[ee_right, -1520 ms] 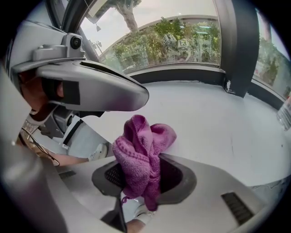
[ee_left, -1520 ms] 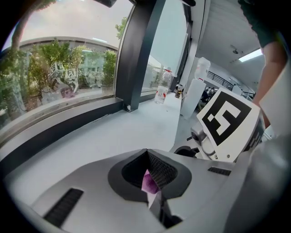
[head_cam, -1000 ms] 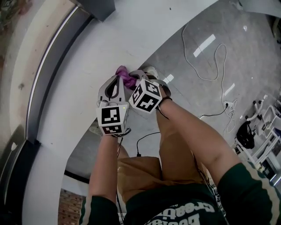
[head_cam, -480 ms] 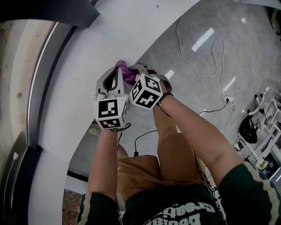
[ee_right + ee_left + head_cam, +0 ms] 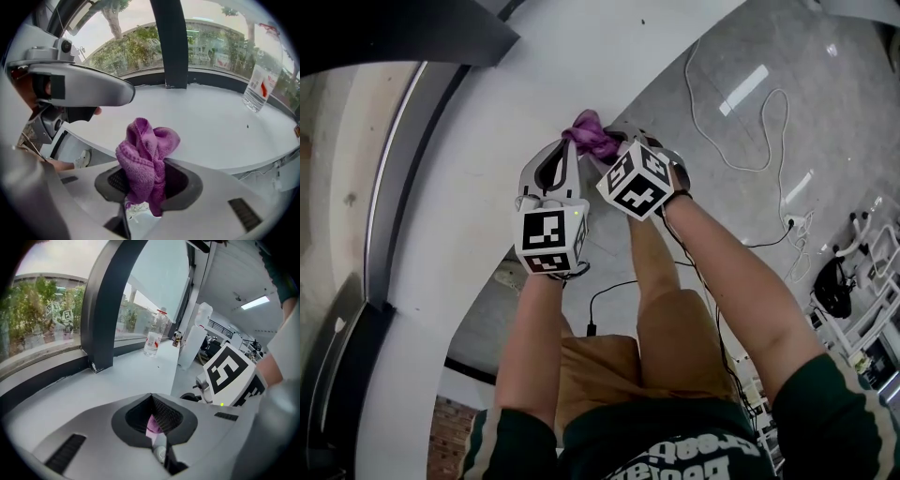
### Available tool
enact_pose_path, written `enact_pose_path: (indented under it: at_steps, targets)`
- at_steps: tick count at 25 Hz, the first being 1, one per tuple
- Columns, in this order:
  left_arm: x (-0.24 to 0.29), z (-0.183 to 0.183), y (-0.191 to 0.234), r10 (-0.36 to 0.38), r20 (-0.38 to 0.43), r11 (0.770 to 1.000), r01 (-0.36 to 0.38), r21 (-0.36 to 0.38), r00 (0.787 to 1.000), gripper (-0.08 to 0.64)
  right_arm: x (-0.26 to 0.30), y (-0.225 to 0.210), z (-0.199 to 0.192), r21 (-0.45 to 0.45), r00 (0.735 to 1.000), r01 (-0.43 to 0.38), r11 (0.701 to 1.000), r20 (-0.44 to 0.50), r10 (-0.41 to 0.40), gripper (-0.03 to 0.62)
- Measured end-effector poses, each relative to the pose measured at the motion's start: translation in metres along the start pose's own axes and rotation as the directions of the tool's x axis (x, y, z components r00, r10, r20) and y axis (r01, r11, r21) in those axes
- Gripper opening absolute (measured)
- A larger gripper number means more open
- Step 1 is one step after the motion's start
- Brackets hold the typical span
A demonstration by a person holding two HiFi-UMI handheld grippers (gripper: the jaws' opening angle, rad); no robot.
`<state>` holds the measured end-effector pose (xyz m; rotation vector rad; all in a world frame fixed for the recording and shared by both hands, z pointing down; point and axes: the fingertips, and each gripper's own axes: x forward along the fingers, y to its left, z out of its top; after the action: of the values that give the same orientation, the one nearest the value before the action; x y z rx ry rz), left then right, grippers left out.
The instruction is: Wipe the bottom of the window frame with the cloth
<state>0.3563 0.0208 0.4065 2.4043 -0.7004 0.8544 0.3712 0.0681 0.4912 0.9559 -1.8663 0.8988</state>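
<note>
Cloth (image 5: pixel 146 161), purple and bunched, is clamped between the jaws of the right gripper (image 5: pixel 150 190), with most of it standing up above the jaw tips. In the head view the cloth (image 5: pixel 592 136) is held over the white sill (image 5: pixel 487 141), near the sill's inner edge. It is apart from the dark frame (image 5: pixel 211 79) at the foot of the glass.

The left gripper (image 5: pixel 154 427) has its jaws closed together. A purple sliver shows in the gap at their tips. It appears to lie beyond the jaws rather than pinched in them. In the head view the left gripper (image 5: pixel 565 150) sits just beside the right gripper (image 5: pixel 614 150), both tips near the cloth.

A clear bottle (image 5: pixel 260 86) stands upright on the sill, well apart from the cloth. A white cable (image 5: pixel 741 103) lies on the floor below.
</note>
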Motion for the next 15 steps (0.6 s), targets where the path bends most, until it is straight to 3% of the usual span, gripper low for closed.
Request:
enact_pose_path:
  at_steps: [15]
  targets:
    - [-0.009,0.009,0.039,0.056,0.047,0.998,-0.055,-0.022,0.997,0.006,0.008,-0.010,0.032,-0.031,0.997,0.061,0.998,-0.046,-0.063,0.167]
